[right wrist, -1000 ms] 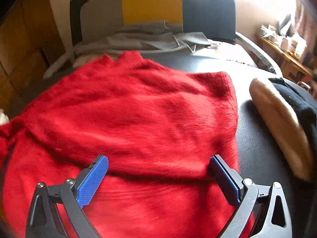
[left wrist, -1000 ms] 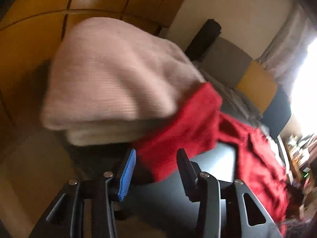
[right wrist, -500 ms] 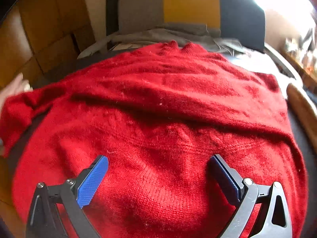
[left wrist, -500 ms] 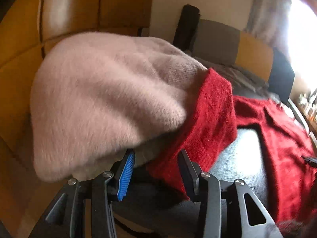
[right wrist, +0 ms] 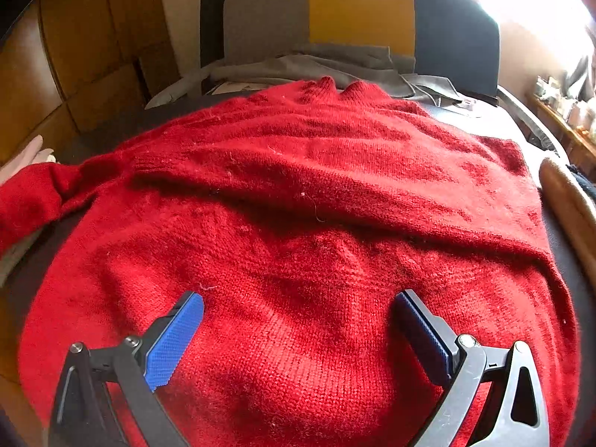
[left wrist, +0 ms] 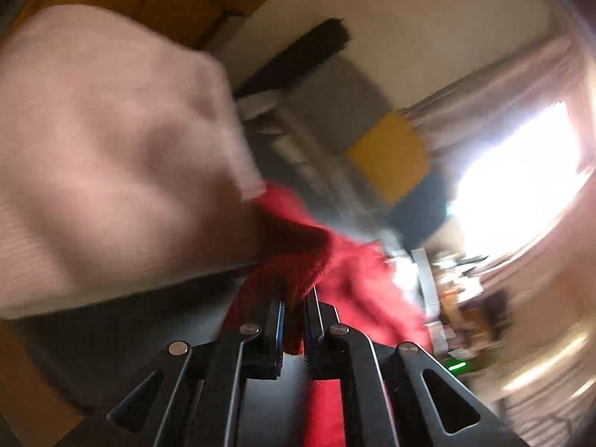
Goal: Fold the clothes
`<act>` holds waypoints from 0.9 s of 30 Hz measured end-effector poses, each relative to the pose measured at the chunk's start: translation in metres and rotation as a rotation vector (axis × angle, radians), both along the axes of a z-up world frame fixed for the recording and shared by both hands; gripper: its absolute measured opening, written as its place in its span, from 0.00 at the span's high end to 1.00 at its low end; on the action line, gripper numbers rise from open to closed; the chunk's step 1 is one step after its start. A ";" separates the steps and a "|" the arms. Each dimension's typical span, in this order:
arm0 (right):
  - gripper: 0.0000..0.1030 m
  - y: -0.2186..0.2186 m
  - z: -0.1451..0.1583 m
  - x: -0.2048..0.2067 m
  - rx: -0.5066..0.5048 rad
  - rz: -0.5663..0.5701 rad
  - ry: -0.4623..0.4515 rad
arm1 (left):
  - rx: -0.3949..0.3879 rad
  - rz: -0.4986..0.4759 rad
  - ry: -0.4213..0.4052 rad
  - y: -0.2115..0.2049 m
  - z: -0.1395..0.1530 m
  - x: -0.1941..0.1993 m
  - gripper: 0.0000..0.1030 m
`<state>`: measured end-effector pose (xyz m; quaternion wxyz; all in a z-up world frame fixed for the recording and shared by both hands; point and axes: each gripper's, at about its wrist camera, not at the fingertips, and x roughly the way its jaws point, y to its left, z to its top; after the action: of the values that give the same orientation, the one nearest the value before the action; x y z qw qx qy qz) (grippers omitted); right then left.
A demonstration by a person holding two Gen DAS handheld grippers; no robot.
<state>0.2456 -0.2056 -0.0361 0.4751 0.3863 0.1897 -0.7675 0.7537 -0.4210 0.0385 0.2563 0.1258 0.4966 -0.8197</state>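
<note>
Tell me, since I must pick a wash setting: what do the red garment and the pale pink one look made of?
Red knitted sweater: likely wool or a fuzzy blend; visible knit stitches and loose surface fibres. Pale pink folded garment: apparently a fine ribbed knit, matte, but motion blur leaves the fibre uncertain.

The left wrist view looks along the left gripper (left wrist: pixel 294 298) from very close, low over the dark table (left wrist: pixel 156 320), tilted and blurred, facing the far chair backs (left wrist: pixel 387 160) and bright window (left wrist: pixel 521 182). The right wrist view sits higher behind the right gripper (right wrist: pixel 298 316), level, facing the same far chair backs (right wrist: pixel 361 11). Both share the red sweater (right wrist: pixel 316 205), its sleeve (left wrist: pixel 298 257) near the left view, and the pale folded garment (left wrist: pixel 111 156) at the scene's left (right wrist: pixel 26 156).
</note>
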 end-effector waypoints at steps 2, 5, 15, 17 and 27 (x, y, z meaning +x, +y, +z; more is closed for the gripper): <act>0.00 0.003 0.001 -0.002 -0.022 0.001 -0.019 | 0.023 -0.055 0.097 -0.004 0.013 -0.025 0.94; 0.00 0.007 0.002 -0.006 -0.056 0.001 -0.049 | 0.036 -0.125 0.183 -0.008 0.032 -0.074 0.94; 0.00 0.020 0.004 -0.021 -0.186 -0.001 -0.169 | -0.008 -0.398 0.093 0.007 0.042 -0.281 0.94; 0.00 0.020 0.004 -0.021 -0.190 -0.001 -0.172 | 0.012 -0.446 0.040 0.011 0.024 -0.321 0.94; 0.00 0.025 0.005 -0.026 -0.226 0.003 -0.212 | 0.103 -0.539 -0.198 0.028 -0.067 -0.402 0.79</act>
<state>0.2194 -0.1810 -0.0309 0.5341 0.4092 0.0515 -0.7380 0.3519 -0.3929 -0.0282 0.0697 0.3453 0.4590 -0.8156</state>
